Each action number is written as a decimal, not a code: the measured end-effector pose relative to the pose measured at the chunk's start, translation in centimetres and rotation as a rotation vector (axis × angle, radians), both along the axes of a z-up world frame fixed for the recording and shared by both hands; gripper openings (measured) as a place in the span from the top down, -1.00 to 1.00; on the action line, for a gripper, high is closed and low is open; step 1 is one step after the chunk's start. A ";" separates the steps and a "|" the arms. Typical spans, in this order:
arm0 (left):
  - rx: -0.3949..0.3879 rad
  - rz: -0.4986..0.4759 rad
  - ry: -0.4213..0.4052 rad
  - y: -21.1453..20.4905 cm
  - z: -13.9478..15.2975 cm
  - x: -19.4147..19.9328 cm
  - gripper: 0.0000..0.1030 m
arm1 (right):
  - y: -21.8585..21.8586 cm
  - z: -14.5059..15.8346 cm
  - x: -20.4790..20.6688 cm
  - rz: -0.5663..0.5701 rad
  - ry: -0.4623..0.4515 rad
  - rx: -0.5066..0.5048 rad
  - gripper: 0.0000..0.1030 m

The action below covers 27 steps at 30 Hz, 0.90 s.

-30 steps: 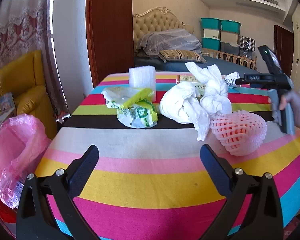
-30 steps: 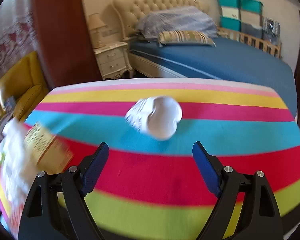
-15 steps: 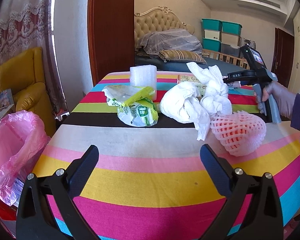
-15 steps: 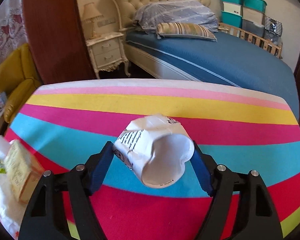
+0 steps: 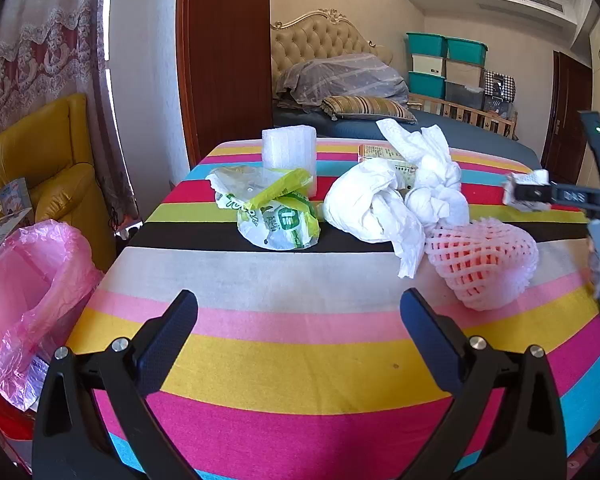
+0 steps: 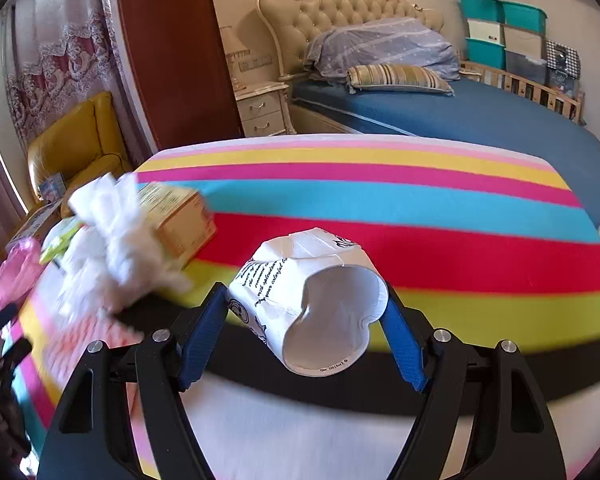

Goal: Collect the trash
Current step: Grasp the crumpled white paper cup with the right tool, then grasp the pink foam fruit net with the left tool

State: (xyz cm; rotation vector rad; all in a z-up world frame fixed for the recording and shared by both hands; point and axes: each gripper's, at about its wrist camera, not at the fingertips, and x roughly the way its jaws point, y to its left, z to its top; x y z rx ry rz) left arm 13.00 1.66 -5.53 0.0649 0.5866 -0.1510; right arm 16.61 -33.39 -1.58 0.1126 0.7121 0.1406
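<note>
While the left gripper (image 5: 298, 318) gapes wide over the table's (image 5: 300, 360) near edge, the right gripper (image 6: 306, 310) clamps a crumpled cup (image 6: 312, 300) above it.

Crumpled white paper cup (image 6: 312, 300) w/ matt printed skin, blue ribbed pads (image 6: 202, 338) on matt black plastic right gripper (image 6: 306, 320), smooth striped cloth on table (image 5: 300, 344), pink foam net (image 5: 480, 260), thin glossy pink plastic bag (image 5: 28, 296), soft white tissue wad (image 5: 380, 208)
</note>
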 end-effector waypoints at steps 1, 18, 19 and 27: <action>0.000 0.000 0.001 0.0 0.0 0.0 -0.91 | 0.0 0.1 -1.4 0.003 -0.007 0.008 -0.39; -0.143 -0.149 0.105 -6.6 1.4 -1.7 -0.91 | -0.1 0.4 -9.8 -0.020 -0.051 -0.100 -0.39; -0.136 -0.165 0.105 -7.4 1.4 -1.8 -0.91 | -0.3 0.5 -9.9 -0.022 -0.051 -0.113 -0.39; -0.114 -0.176 0.149 -11.8 0.8 0.1 -0.91 | -2.4 0.4 -11.1 -0.055 -0.052 -0.105 -0.39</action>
